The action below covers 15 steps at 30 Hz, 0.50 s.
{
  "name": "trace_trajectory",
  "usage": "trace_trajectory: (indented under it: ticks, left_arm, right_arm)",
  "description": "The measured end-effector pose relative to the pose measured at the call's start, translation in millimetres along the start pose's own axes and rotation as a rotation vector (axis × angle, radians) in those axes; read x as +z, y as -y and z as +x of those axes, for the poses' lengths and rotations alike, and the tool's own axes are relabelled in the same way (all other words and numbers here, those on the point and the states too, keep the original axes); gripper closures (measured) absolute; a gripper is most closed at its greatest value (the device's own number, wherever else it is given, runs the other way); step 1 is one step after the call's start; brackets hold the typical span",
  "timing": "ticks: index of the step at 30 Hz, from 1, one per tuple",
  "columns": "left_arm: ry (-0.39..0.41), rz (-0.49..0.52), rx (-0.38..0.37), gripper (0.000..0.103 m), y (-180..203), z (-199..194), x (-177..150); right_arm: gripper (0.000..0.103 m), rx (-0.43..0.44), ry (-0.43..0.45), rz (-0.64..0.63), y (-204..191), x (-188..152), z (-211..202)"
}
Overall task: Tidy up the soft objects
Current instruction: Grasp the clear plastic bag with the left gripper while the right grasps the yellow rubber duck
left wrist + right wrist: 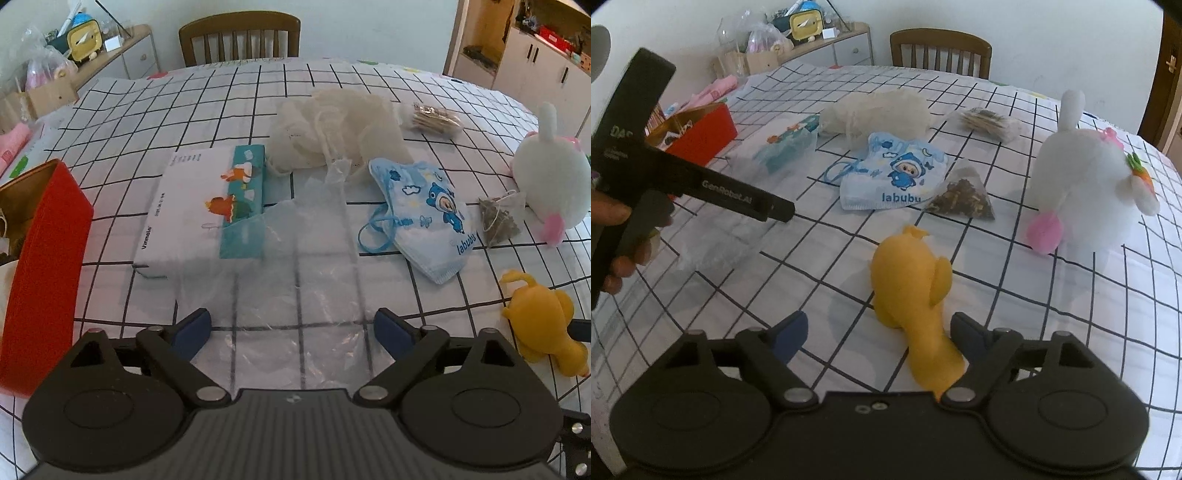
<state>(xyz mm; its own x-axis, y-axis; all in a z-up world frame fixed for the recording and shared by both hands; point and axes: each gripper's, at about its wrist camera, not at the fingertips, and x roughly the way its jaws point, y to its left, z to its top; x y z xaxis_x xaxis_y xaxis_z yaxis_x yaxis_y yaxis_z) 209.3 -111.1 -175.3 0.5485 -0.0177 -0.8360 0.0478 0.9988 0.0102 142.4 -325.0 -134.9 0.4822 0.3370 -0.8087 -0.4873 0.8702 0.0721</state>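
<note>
A clear plastic bag (295, 266) lies flat on the checked tablecloth (147, 110). My left gripper (291, 326) is low over its near end, open, with the film between the blue pads and neither pad pressing on it. In the right wrist view a yellow soft duck (916, 280) lies between the fingers of my right gripper (879, 332). Its tail end is close against the right finger (969, 338), the left finger stands well clear, and the gripper is open. A white plush rabbit (1086, 184) sits to the right.
An open red box (44, 258) stands at the left table edge. On the cloth lie a tissue pack (199, 206), a white mesh puff (332, 129), a blue mask pack (424, 214), a tea bag (502, 218) and a packet of sticks (436, 118). A chair (240, 37) stands behind.
</note>
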Motion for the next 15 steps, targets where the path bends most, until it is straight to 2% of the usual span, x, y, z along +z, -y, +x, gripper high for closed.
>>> trace_trajectory:
  ticks: [2,4,6,9,11,12,14,15]
  left_arm:
    - [0.011,0.002,0.003,0.02,-0.3,-2.1,-0.5]
    - [0.019,0.005,0.002,0.036,-1.4,-4.5,0.0]
    - [0.027,0.008,0.002,0.048,-2.2,-6.3,0.8]
    - [0.042,0.017,-0.003,0.073,-3.6,-8.2,1.2]
    - [0.046,0.028,-0.007,0.08,-3.1,-8.5,0.6]
    - [0.047,0.032,-0.011,0.086,-2.6,-9.1,0.0]
    - [0.048,0.032,-0.011,0.089,-1.9,-10.0,-0.9]
    - [0.048,0.032,-0.013,0.091,-2.0,-10.4,-1.4]
  right_arm:
    - [0.025,-0.014,-0.003,0.001,0.2,0.4,1.6]
    - [0.027,-0.021,-0.003,-0.002,0.5,0.9,2.1]
    - [0.028,-0.03,-0.005,-0.01,-0.2,1.5,2.8]
    - [0.032,-0.048,-0.006,-0.03,-2.7,1.6,3.6]
    - [0.036,-0.057,-0.005,-0.041,-4.4,1.7,4.0]
    - [0.042,-0.069,-0.002,-0.049,-5.9,1.4,3.8]
    - [0.047,-0.081,0.002,-0.056,-7.6,1.9,3.0]
    - [0.058,-0.094,0.007,-0.057,-8.3,2.3,1.9]
